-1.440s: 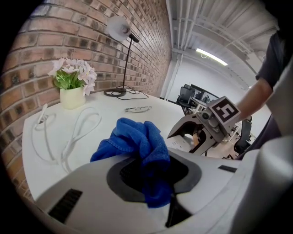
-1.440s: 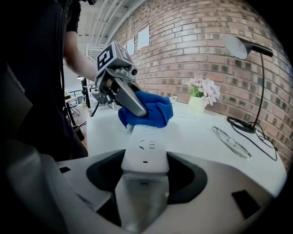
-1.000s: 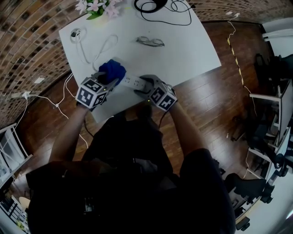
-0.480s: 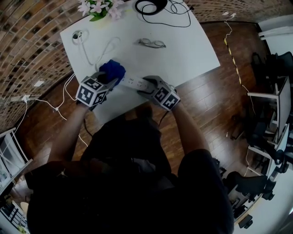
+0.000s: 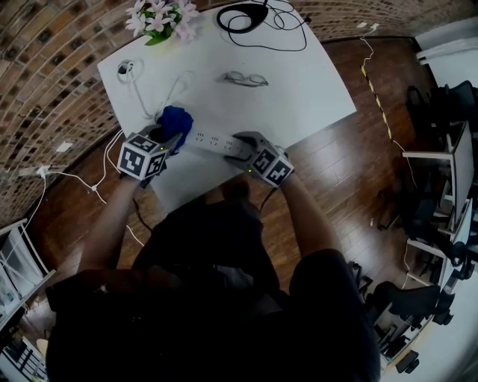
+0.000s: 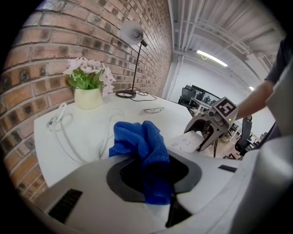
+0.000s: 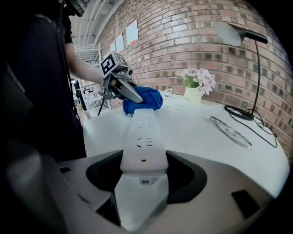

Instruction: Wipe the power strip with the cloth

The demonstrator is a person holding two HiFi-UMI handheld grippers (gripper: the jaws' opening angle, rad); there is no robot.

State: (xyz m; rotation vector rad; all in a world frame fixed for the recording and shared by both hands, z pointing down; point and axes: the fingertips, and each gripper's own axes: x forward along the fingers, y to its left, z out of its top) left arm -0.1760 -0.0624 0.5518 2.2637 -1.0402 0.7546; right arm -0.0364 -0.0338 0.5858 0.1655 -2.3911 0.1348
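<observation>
Left gripper [image 6: 154, 183]: jaws closed on the blue cloth [image 6: 139, 141], which bunches up out of the front of them. In the head view this gripper sits left of centre, tilted down at the table, with the cloth pressed onto the left end of the power strip [image 7: 144, 137].

Right gripper [image 7: 143, 171]: jaws clamped on the near end of the power strip, 1 jaw on each long side. The strip lies flat, sockets up, and runs straight away from this gripper to the cloth at its far end. In the head view the strip lies across the lower edge of the white table [image 5: 299, 82], between the 2 grippers, just above frame centre.

Outward on the table:
- Coiled white cable [image 5: 138, 82] at upper left, just beside the cloth.
- Glasses [image 5: 246, 77] folded open, above the strip and apart from it.
- Pink flowers [image 5: 160, 16] in a pale vase at the top left edge.
- Desk lamp [image 6: 132, 34], its round black base and a looped black cord at the top centre.

The brick wall [image 5: 45, 67] fills the left side. The wooden floor [image 5: 336, 171] is on the right, with office chairs at the far right edge. The person's dark-clothed torso fills the bottom of the frame.
</observation>
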